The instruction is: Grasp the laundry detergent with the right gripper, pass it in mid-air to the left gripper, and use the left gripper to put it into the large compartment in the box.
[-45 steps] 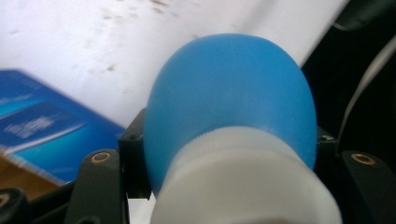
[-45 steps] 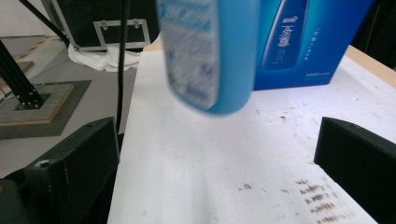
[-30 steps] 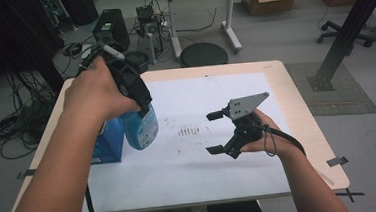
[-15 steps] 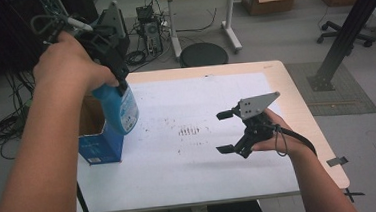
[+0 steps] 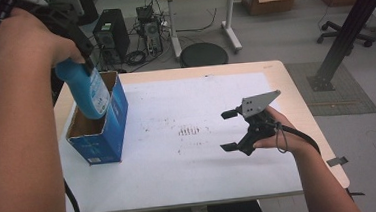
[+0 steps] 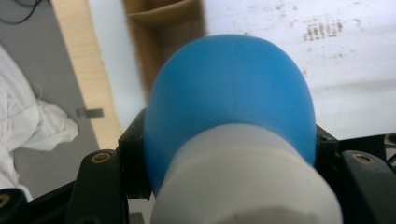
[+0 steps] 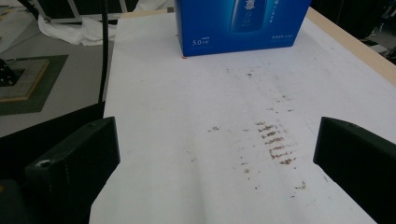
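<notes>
Up and across goes the left gripper (image 5: 73,41) since a second ago, carrying the blue bottle (image 5: 85,90) away from the middle of the white sheet and over to the blue box (image 5: 102,124) at the table's left edge. Now the bottle hangs neck-up with its lower end dipping into the box's open top, brown cardboard showing inside around it. The jaws are clamped tight on the bottle just below its white cap; in the left gripper view the blue bottle (image 6: 231,98) bulges out between the two black jaws with the white cap (image 6: 243,182) nearest the camera, and the open box (image 6: 163,32) sits blurred beyond it.

Over on the other side, the right gripper (image 5: 230,130) has barely shifted. It hovers just above the white sheet (image 5: 191,176) near the right half of the table, jaws standing wide apart with nothing between them, pointing toward the box. From the right gripper view you look straight between those jaws at a patch of brown smudge marks (image 7: 275,140) on the paper, and past them the blue box (image 7: 240,23) stands upright on the sheet, its printed face turned this way. The smudges lie between the right gripper and the box, well apart from both.

Beyond the wooden table (image 5: 295,93) there's a round black stool (image 5: 203,54) on the floor.
</notes>
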`<state>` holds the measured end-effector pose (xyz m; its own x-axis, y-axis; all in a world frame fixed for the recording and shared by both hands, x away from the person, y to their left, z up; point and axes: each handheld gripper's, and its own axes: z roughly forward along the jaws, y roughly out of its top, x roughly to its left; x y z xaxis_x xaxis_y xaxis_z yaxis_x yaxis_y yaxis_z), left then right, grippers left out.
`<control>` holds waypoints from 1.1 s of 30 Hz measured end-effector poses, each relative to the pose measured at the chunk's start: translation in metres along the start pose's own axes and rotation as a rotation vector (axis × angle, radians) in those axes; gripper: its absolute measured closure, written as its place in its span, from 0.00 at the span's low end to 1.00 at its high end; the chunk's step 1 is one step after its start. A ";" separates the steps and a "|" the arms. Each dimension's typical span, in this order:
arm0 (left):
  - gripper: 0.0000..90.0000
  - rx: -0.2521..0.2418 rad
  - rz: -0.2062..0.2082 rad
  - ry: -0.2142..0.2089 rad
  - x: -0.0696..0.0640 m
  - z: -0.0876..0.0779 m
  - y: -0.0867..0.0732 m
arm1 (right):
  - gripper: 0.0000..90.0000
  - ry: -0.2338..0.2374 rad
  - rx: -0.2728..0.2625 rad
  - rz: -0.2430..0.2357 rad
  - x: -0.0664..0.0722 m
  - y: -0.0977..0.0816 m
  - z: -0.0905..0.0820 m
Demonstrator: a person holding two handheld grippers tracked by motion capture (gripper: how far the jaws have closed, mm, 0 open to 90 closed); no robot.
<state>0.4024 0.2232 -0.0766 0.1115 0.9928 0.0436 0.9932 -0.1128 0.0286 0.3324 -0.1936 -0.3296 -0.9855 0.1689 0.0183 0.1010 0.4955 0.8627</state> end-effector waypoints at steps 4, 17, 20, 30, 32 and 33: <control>0.42 0.000 -0.032 0.003 0.015 -0.001 0.004 | 0.01 0.001 0.016 0.006 -0.001 0.001 0.000; 0.42 0.017 -0.047 -0.013 0.034 0.021 0.018 | 0.01 -0.013 0.030 0.027 -0.002 0.001 0.002; 0.42 0.022 -0.046 -0.017 0.034 0.028 0.021 | 0.01 -0.015 0.030 0.027 -0.003 0.000 0.002; 0.42 0.034 -0.045 -0.015 0.038 0.047 0.026 | 0.01 -0.024 0.028 0.029 -0.001 -0.006 0.005; 0.42 0.037 -0.047 -0.014 0.039 0.051 0.027 | 0.01 -0.023 0.028 0.028 -0.001 -0.006 0.005; 0.42 0.044 -0.042 -0.011 0.038 0.054 0.027 | 0.01 -0.024 0.029 0.028 -0.001 -0.006 0.005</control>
<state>0.4358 0.2603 -0.1278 0.0699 0.9970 0.0324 0.9975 -0.0695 -0.0136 0.3334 -0.1920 -0.3374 -0.9787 0.2032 0.0295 0.1325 0.5148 0.8470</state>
